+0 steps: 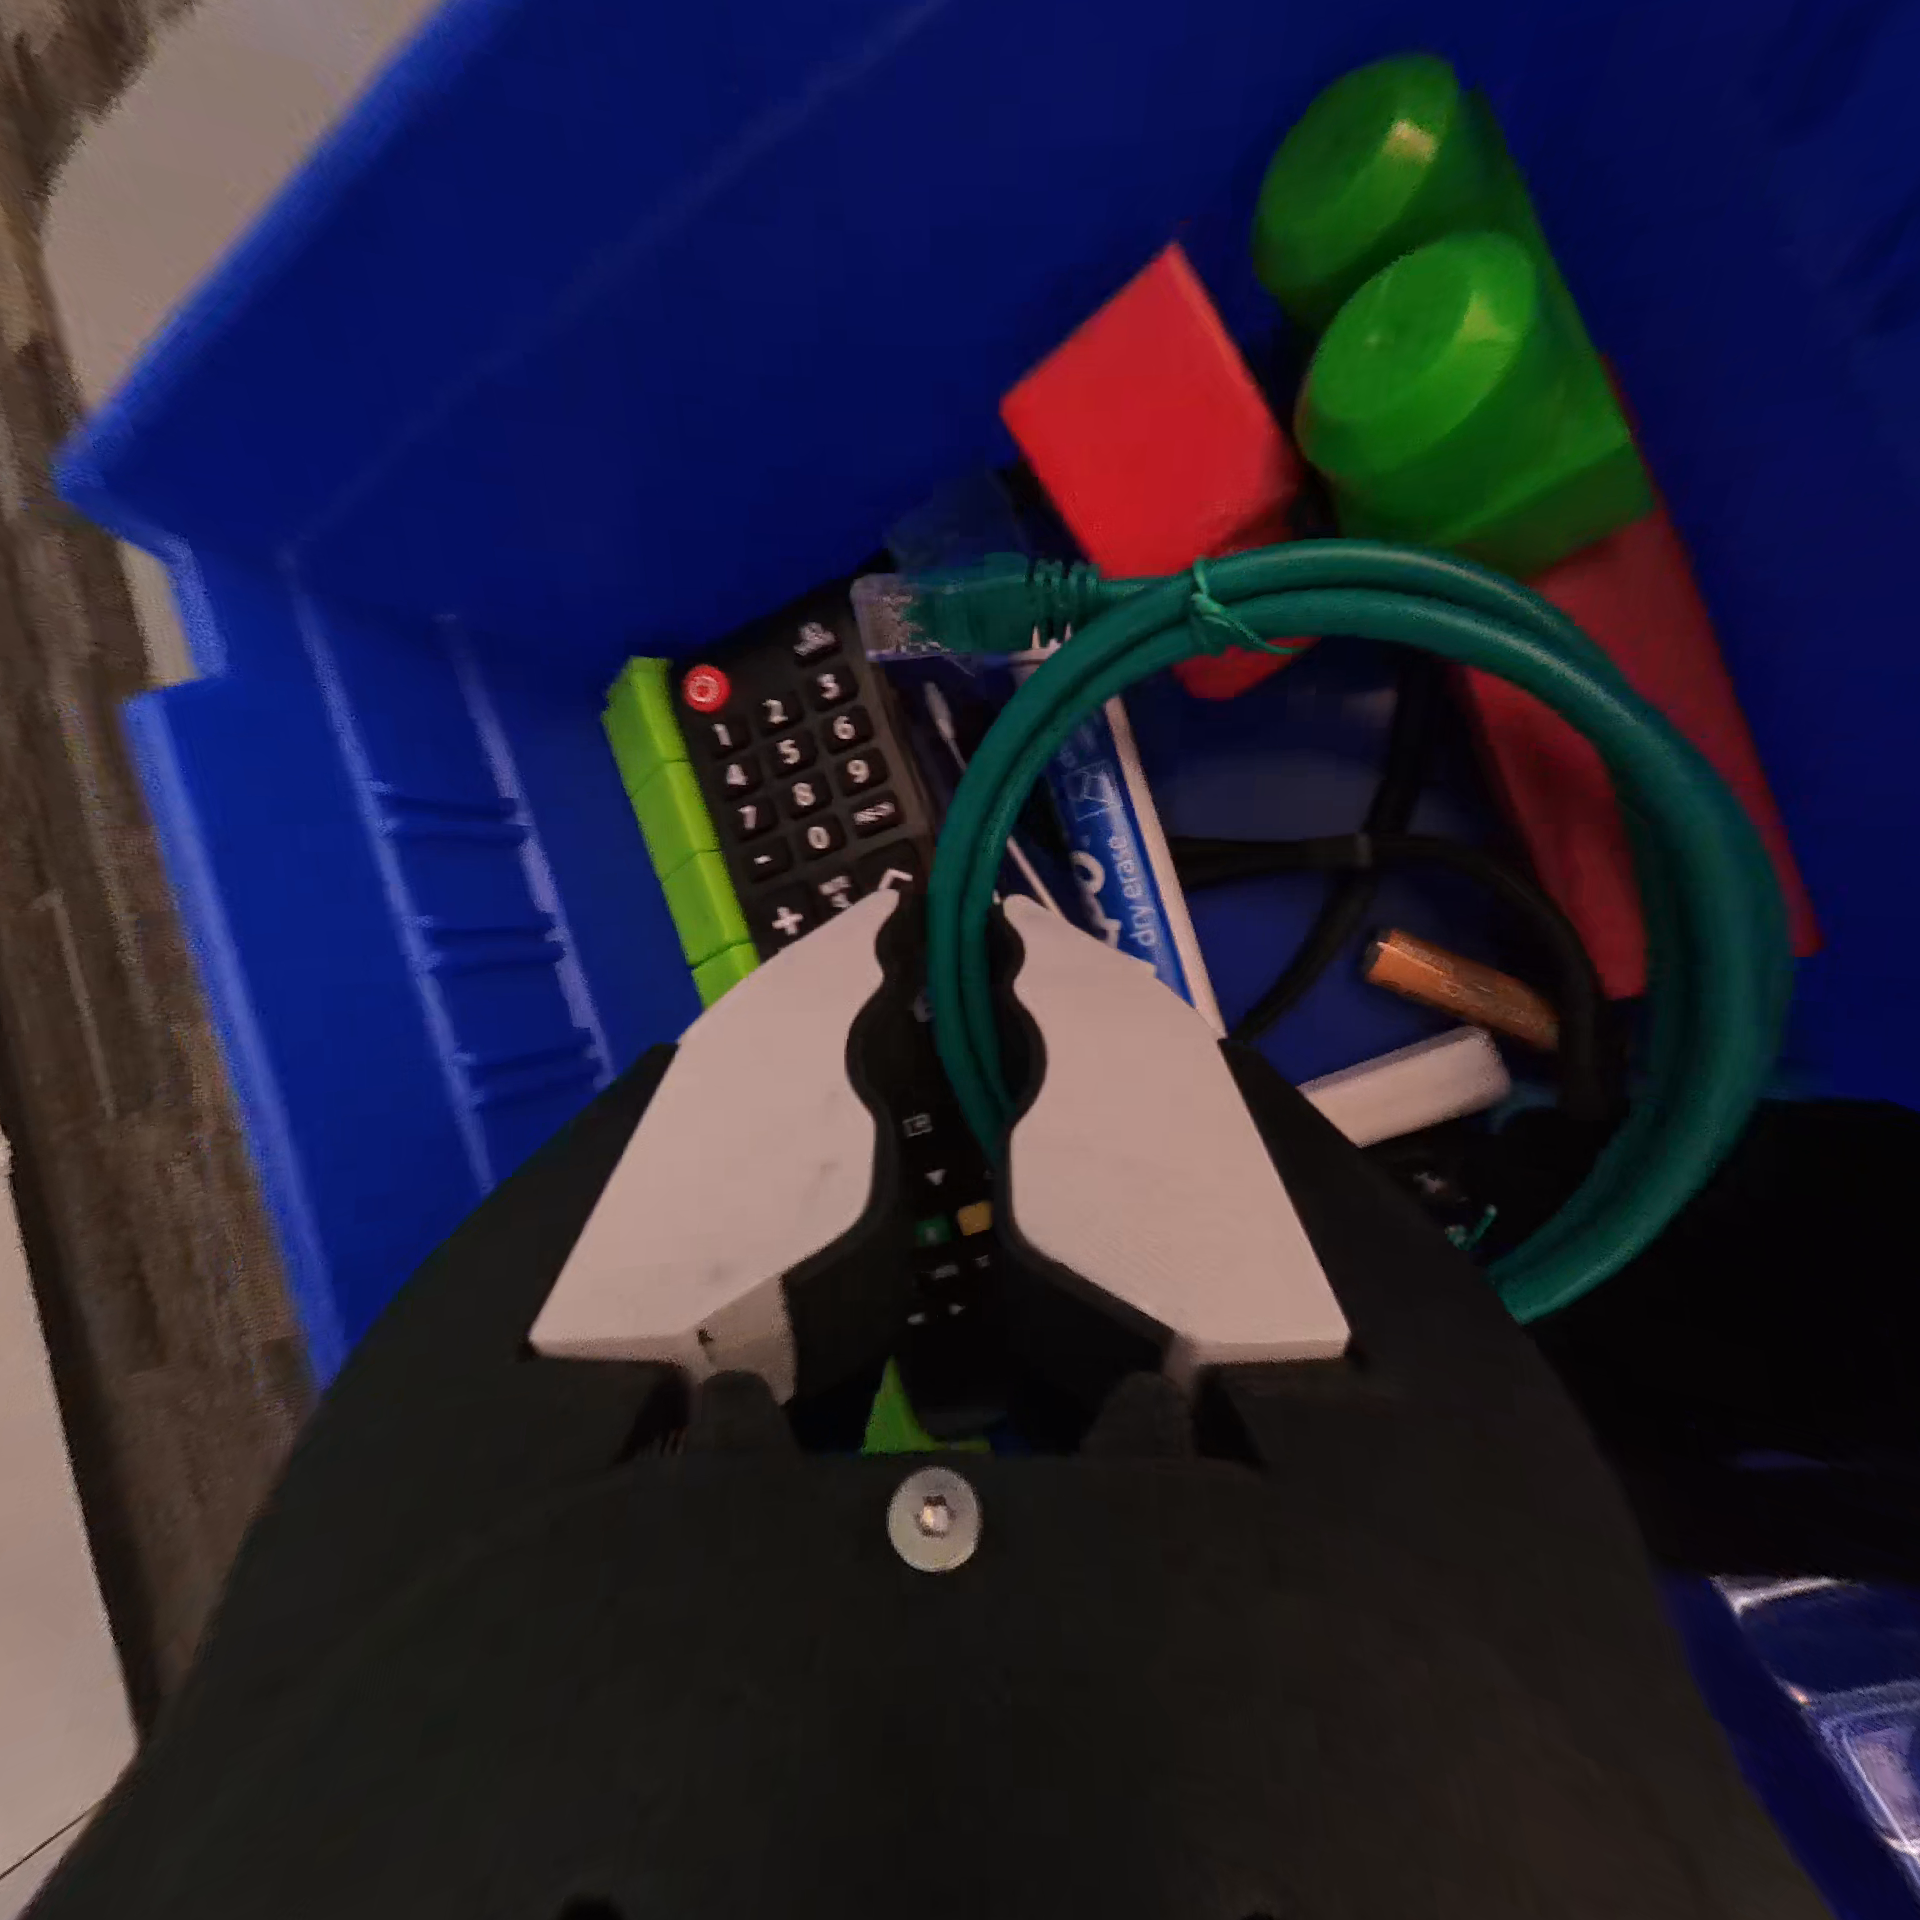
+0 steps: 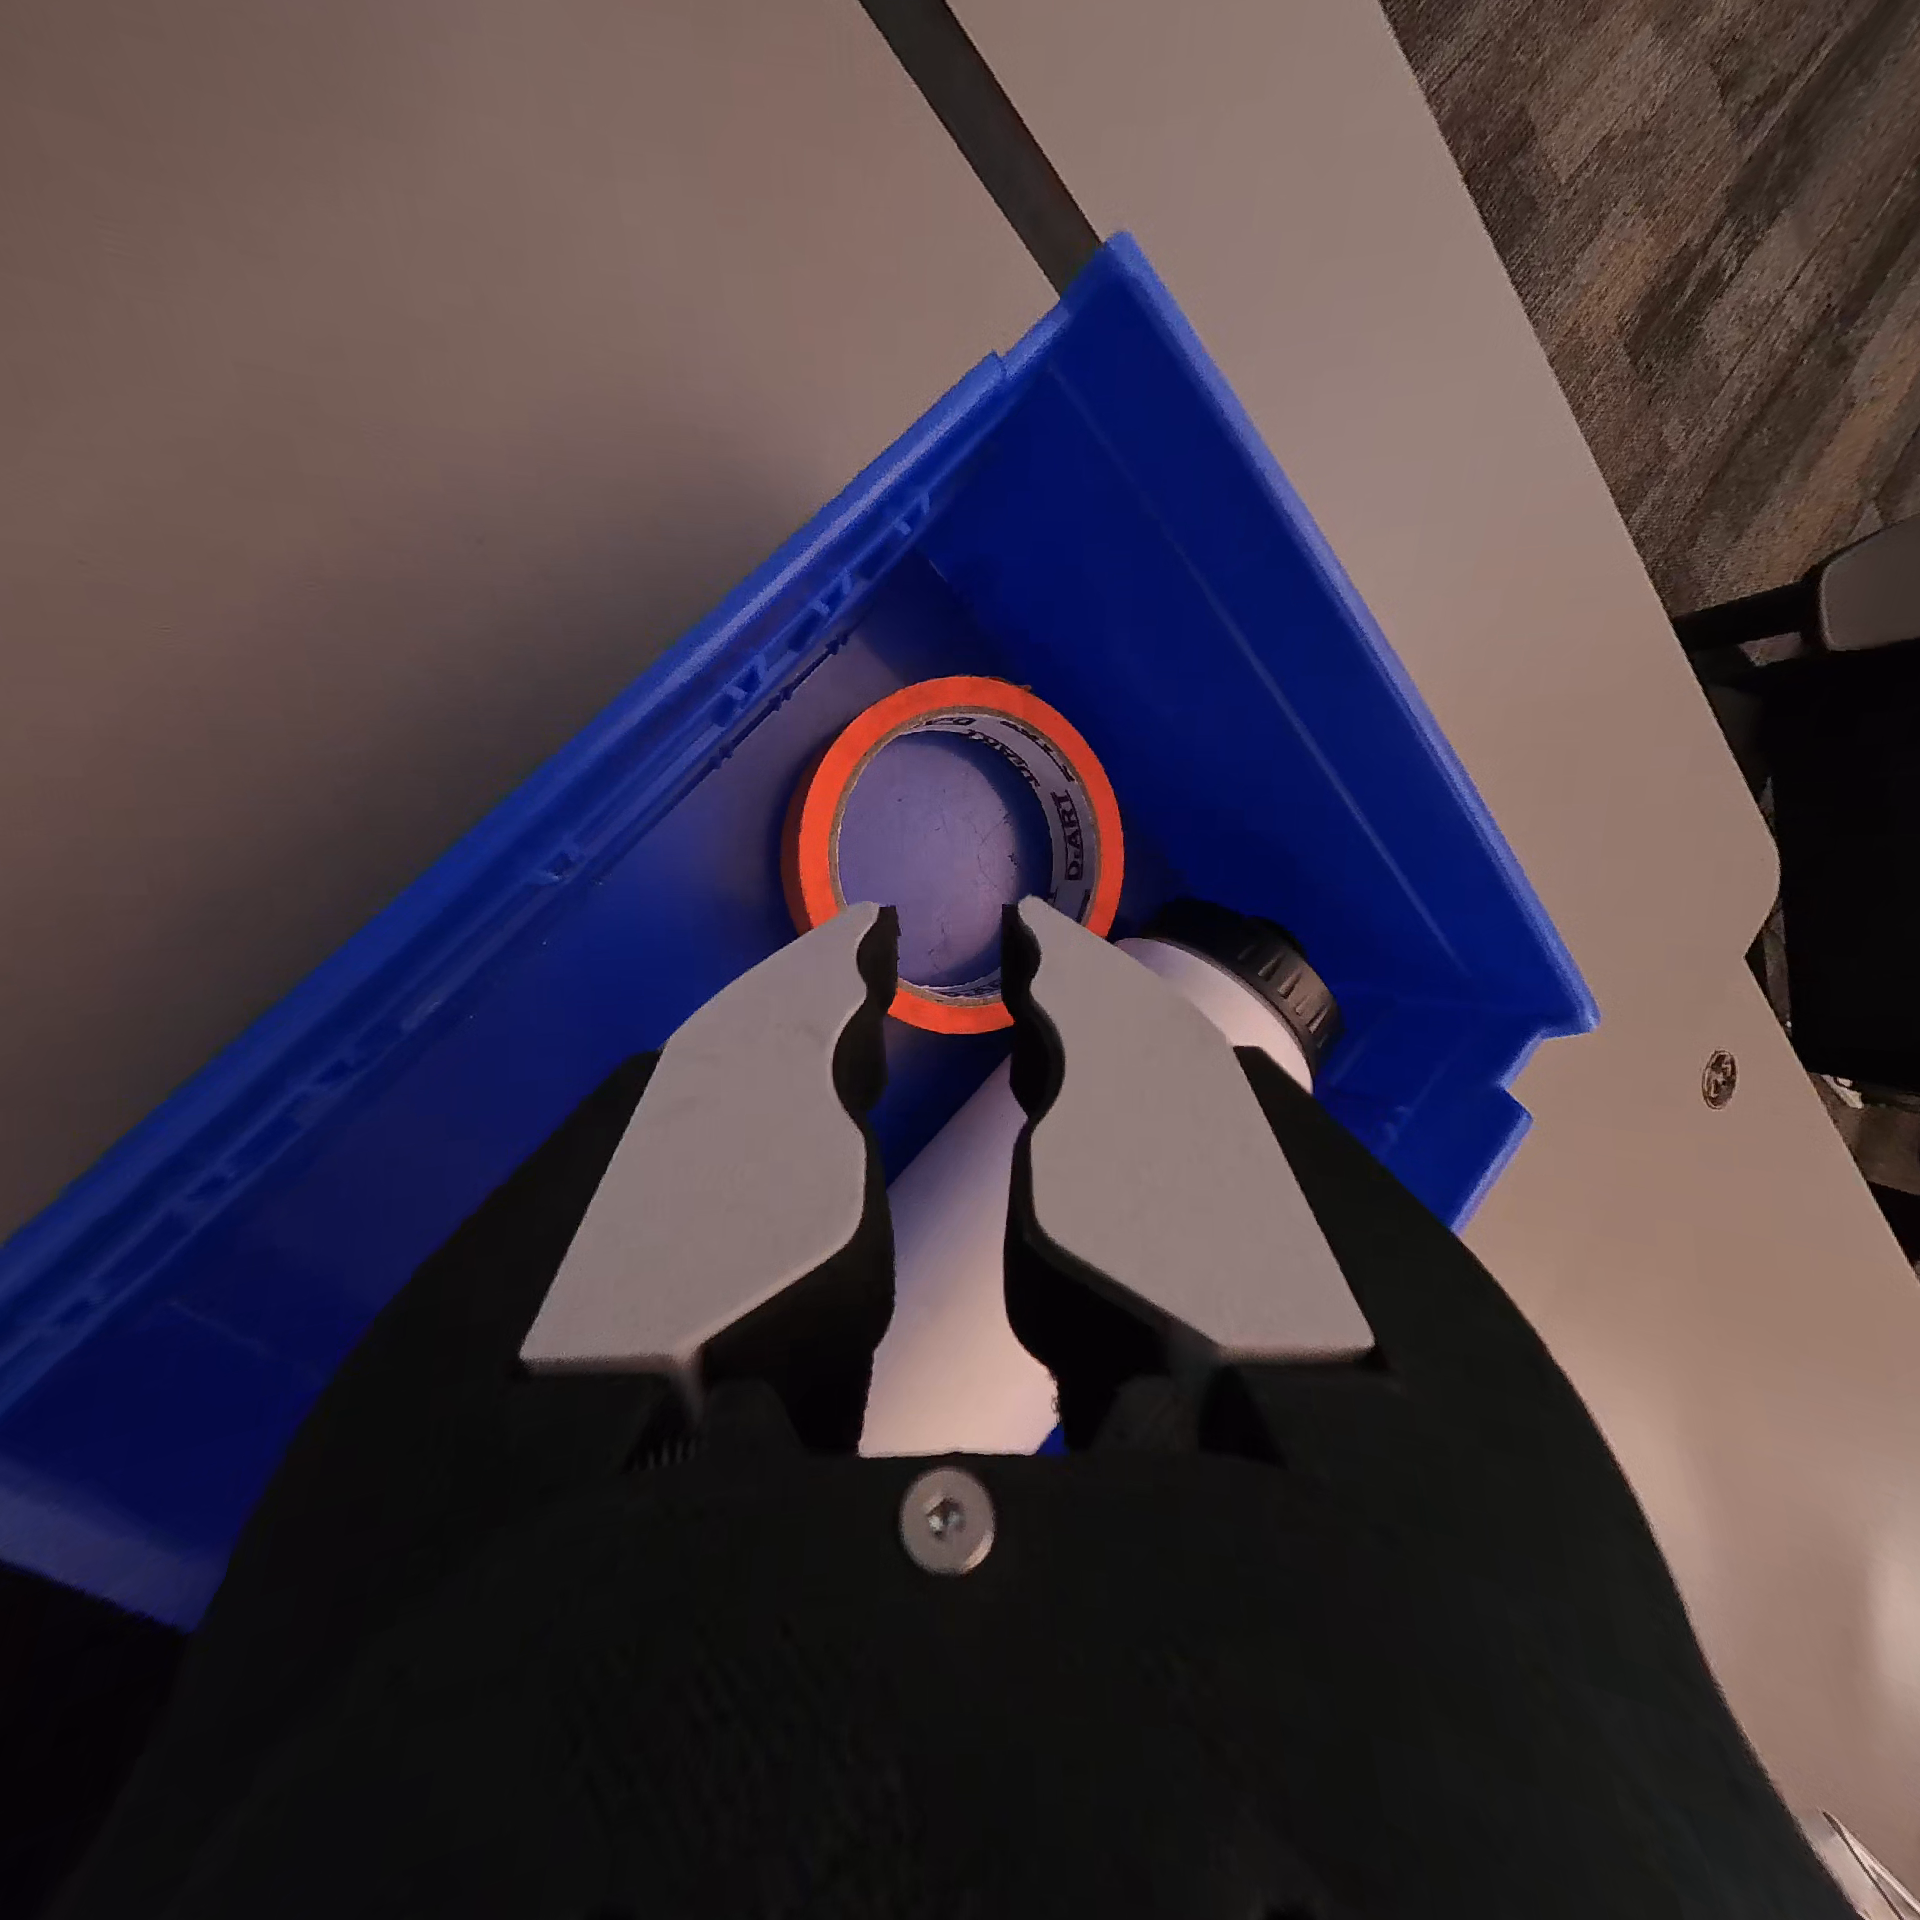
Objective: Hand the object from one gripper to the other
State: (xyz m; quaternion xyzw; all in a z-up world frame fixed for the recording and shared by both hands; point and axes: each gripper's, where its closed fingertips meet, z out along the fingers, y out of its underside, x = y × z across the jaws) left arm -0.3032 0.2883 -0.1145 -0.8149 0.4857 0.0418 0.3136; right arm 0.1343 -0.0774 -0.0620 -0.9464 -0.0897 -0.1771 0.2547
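Note:
My left gripper [image 1: 954,914] is shut on a coiled green network cable [image 1: 1704,831]. The cable's strands pass between the fingertips and the loop hangs to the right, above the contents of a blue bin [image 1: 520,364]. The cable's plug [image 1: 966,613] points left at the top of the loop. My right gripper [image 2: 943,925] is slightly open and empty. It hovers over a second blue bin [image 2: 1195,582], with its tips above the near rim of an orange tape roll [image 2: 1101,790].
The left bin holds a black remote [image 1: 800,769], a red block [image 1: 1143,416], green round-topped pieces [image 1: 1444,395], a marker [image 1: 1122,831] and a battery [image 1: 1455,987]. A white bottle with a black cap [image 2: 1278,977] lies under my right fingers. Both bins rest on a pale table [image 2: 416,364]. About 55 cm separates my left fingertips from my right.

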